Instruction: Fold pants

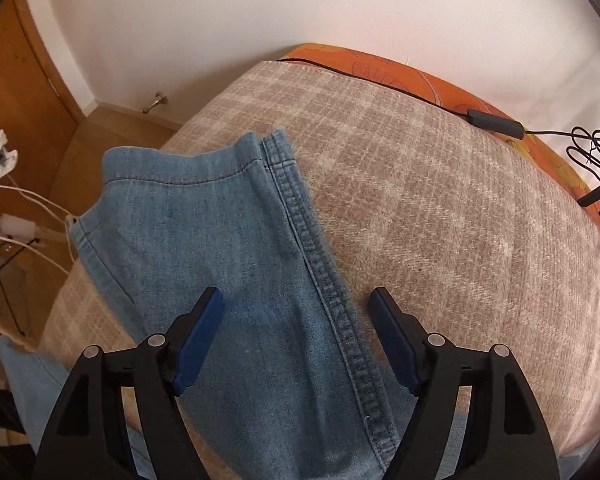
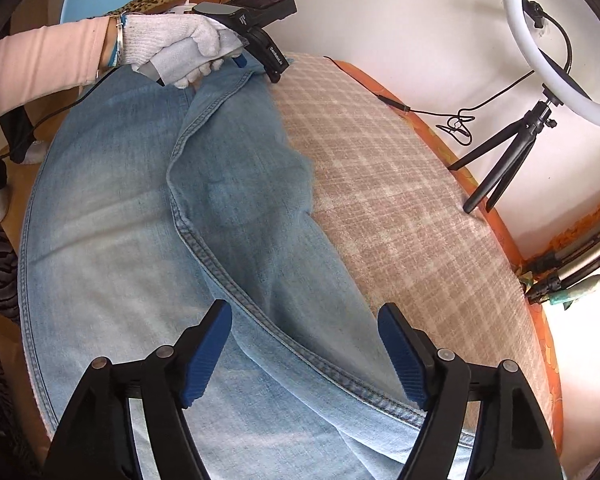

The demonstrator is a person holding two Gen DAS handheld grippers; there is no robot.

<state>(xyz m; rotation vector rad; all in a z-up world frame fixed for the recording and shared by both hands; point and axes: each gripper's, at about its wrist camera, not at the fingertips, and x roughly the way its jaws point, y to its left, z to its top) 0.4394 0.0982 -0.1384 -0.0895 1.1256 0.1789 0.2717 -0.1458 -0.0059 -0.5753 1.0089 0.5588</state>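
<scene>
Right wrist view: pants (image 2: 112, 220), light blue denim, spread across a table under a beige checked cloth (image 2: 400, 200). One leg appears doubled over the other; a stitched seam runs from about 11 o'clock down to 5 o'clock across the frame. So a lengthwise fold looks done, judging by the layered edges. Cloth not fully flat: a soft bulge near centre.

Right gripper (image 2: 304, 322) at 6 o'clock, jaws wide, nothing between the pads but air, denim and seam lying beneath. No grip.

Left gripper (image 2: 256, 66) seen at 12 o'clock, held by a white-gloved hand (image 2: 172, 50), hovering over or touching the far end of the pants; contact cannot be told from here.

Left wrist view: the jaws stand wide, blue pads either side of the seam, not pressing. Hem end of the leg (image 1: 204, 168) lies at 11 o'clock, near the table's edge.

Outward: orange patterned cover (image 1: 380, 66) along the far rim at 1 o'clock, black cable (image 1: 496, 122) on it. Ring light (image 2: 556, 44) on a small tripod at 2 o'clock in the right view.

Judgement: crosswise folds remain, hem end toward waist; both grippers free and seemingly positioned to take fresh holds. Roughly mid-task.
</scene>
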